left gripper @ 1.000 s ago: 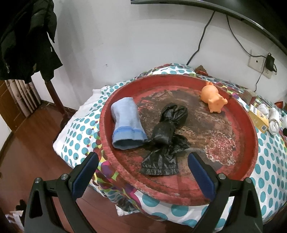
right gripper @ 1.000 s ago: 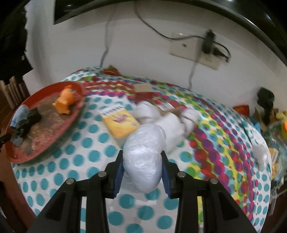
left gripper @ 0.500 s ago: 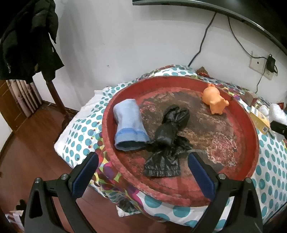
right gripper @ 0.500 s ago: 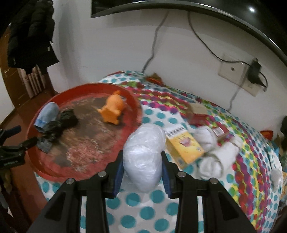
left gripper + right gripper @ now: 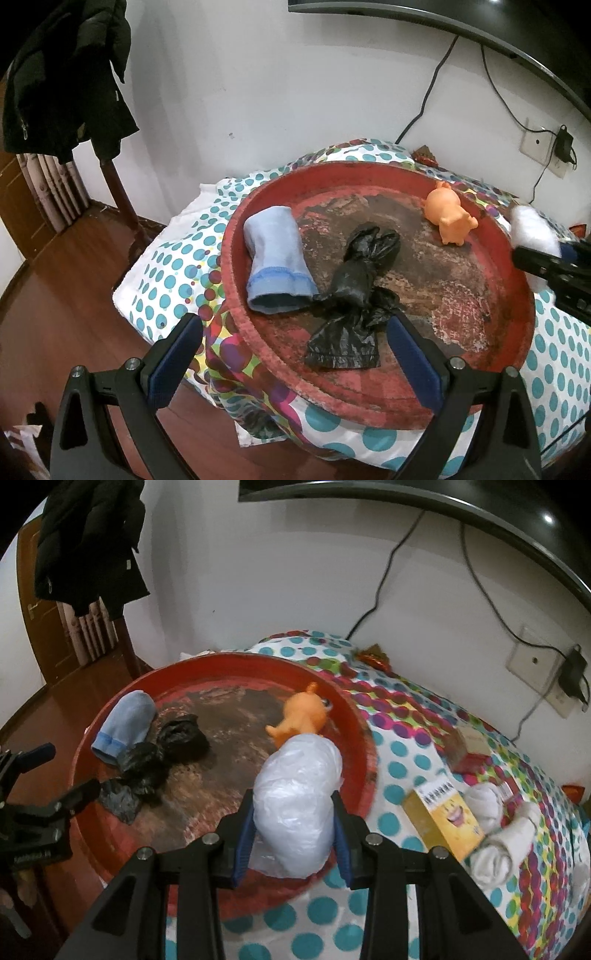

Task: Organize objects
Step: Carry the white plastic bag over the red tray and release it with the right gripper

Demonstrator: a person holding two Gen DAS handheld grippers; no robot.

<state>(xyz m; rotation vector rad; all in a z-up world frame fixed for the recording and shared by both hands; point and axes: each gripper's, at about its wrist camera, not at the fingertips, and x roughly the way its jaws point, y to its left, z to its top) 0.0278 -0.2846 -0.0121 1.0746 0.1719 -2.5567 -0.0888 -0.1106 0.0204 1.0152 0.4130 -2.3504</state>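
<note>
Right wrist view takes in the spotted tablecloth (image 5: 417, 760) first, a bright sheet of teal and rainbow dots covering the table below a white wall. On its left part sits the red round tray (image 5: 364, 738), worn dark in the middle. Over the tray's near right side hangs the white plastic bag (image 5: 299, 801), a crumpled bundle clamped between the blue pads of the right gripper (image 5: 293, 834), whose jaws are clenched on its sides. Whether the bundle touches the tray floor I cannot tell.

Already on the tray lie a rolled light-blue cloth (image 5: 125, 725), a knotted black plastic bag (image 5: 159, 755) and, smallest, an orange toy pig (image 5: 301, 716) just beyond the white bundle. Still out on the cloth to the right are a yellow carton (image 5: 443, 814) and some rolled white socks (image 5: 496, 830) (presumably next in line).

From the left wrist view, the left gripper (image 5: 295, 354) hovers at the tray's near rim with jaws spread wide and nothing between them.

My reading: the step in hand is carrying the white bag to the tray to join the gathered items. The next move calls for lowering it onto a bare patch of the tray floor, clear of the pig, then releasing the pads and lifting away without dragging the loose plastic.
</note>
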